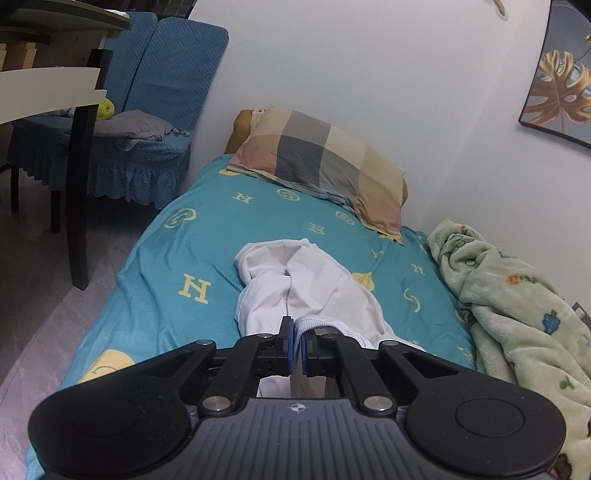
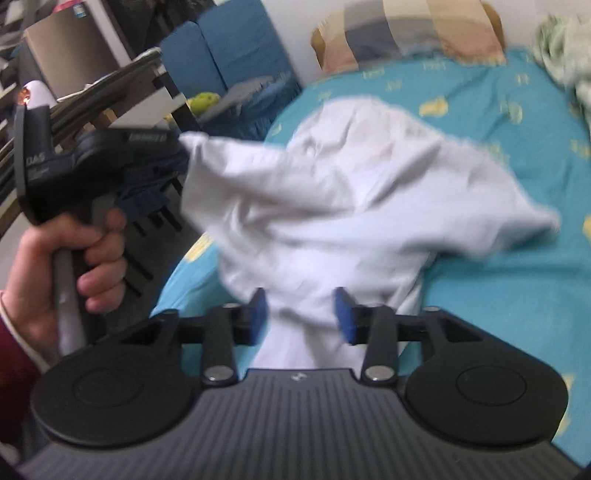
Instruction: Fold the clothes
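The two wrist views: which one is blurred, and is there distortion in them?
Right wrist view: motion blur smears the white garment, the pillow and the left gripper, which is shut on the cloth; the right gripper stands open. Left wrist view: sharp, evenly lit, but fisheye bends the wall and the picture frame.

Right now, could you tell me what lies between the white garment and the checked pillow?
Only bare teal bedsheet separates the white garment from the checked pillow, clearest in the left wrist view.

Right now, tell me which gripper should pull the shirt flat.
Left gripper: it is shut on the white shirt hem. The right gripper stands open with cloth loose between its pads, so it would need to regrip first.
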`<state>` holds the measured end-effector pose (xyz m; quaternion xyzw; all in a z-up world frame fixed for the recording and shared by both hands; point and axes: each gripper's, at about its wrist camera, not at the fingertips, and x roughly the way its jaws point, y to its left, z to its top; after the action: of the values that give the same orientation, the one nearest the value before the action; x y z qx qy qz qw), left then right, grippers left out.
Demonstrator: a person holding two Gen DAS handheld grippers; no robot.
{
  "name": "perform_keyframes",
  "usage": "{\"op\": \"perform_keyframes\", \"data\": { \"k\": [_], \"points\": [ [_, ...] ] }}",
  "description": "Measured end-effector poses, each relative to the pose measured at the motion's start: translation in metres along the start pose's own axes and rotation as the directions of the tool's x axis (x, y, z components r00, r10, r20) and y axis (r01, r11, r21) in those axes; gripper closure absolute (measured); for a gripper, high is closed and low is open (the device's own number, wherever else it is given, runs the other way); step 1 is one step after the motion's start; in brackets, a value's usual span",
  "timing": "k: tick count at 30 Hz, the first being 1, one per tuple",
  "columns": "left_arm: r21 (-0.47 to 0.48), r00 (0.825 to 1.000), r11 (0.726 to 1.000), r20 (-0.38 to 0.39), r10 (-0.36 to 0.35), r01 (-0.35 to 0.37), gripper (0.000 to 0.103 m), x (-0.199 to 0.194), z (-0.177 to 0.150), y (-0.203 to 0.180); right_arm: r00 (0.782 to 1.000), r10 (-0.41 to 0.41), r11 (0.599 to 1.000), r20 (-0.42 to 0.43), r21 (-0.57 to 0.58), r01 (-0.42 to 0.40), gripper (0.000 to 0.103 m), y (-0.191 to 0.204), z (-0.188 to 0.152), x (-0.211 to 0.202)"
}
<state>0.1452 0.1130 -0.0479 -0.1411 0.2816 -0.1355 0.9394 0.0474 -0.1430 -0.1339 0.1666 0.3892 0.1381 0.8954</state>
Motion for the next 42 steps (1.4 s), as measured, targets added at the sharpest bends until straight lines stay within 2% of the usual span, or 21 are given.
{"op": "perform_keyframes", "data": {
  "k": [3,6,9,11,13,14,15,22,26,30,33,35,39,42],
  "points": [
    [0.015,1.0,1.0,0.006,0.018,-0.018,0.1,0.001,-0.002,0.001,0.999,-0.025,1.0,-0.041,0.01,0.025,0.046,0.016,-0.015,0.015],
    [0.01,1.0,1.0,0.003,0.02,-0.02,0.1,0.001,-0.004,0.005,0.993,-0.112,0.994,-0.024,-0.025,0.111,0.046,0.032,-0.022,0.033],
    [0.017,1.0,1.0,0.001,0.023,-0.023,0.1,0.002,-0.005,0.007,0.975,-0.222,0.972,-0.002,-0.075,0.221,0.048,0.038,-0.03,0.047],
    [0.012,1.0,1.0,-0.006,0.026,-0.026,0.1,0.004,-0.007,0.011,0.966,-0.258,0.964,0.003,-0.069,0.258,0.056,0.037,-0.034,0.049],
    [0.003,0.999,1.0,-0.019,0.027,-0.027,0.1,0.009,-0.009,0.016,0.959,-0.283,0.954,0.009,-0.098,0.283,0.084,0.038,-0.036,0.045],
    [0.001,0.999,1.0,-0.028,0.03,-0.03,0.1,0.012,-0.01,0.018,0.957,-0.289,0.952,0.016,-0.105,0.289,0.085,0.036,-0.035,0.041],
    [-0.002,0.999,0.999,-0.038,0.033,-0.033,0.1,0.014,-0.012,0.02,0.959,-0.283,0.953,0.021,-0.105,0.283,0.096,0.033,-0.032,0.035],
    [-0.038,0.99,0.999,-0.141,-0.014,0.009,0.097,0.024,-0.022,0.023,0.963,-0.268,0.956,0.03,-0.116,0.269,0.096,0.006,-0.001,-0.021],
    [0.001,0.977,1.0,-0.212,-0.018,0.018,0.085,0.025,-0.03,0.02,0.973,-0.227,0.972,0.039,-0.05,0.229,0.096,-0.023,0.013,-0.055],
    [0.054,0.955,0.998,-0.296,-0.011,0.029,0.073,0.022,-0.041,0.014,0.98,-0.193,0.981,0.055,0.026,0.191,0.096,-0.054,0.014,-0.071],
    [0.108,0.94,0.994,-0.339,0.027,0.011,0.069,0.013,-0.051,0.009,0.989,-0.144,0.985,0.036,0.098,0.14,0.096,-0.072,0.009,-0.066],
    [0.154,0.928,0.988,-0.367,0.061,-0.004,0.067,0.008,-0.055,0.005,0.992,-0.124,0.988,0.014,0.092,0.122,0.096,-0.072,0.008,-0.059],
    [0.303,0.911,0.952,-0.382,0.153,-0.033,0.064,0.002,-0.066,-0.008,0.994,-0.101,0.992,-0.05,0.077,0.105,0.094,-0.072,0.006,-0.047],
    [0.355,0.908,0.934,-0.377,0.183,-0.04,0.064,0.005,-0.07,-0.014,0.992,-0.067,0.992,-0.108,0.098,0.078,0.093,-0.077,0.004,-0.039]
  ]
}}
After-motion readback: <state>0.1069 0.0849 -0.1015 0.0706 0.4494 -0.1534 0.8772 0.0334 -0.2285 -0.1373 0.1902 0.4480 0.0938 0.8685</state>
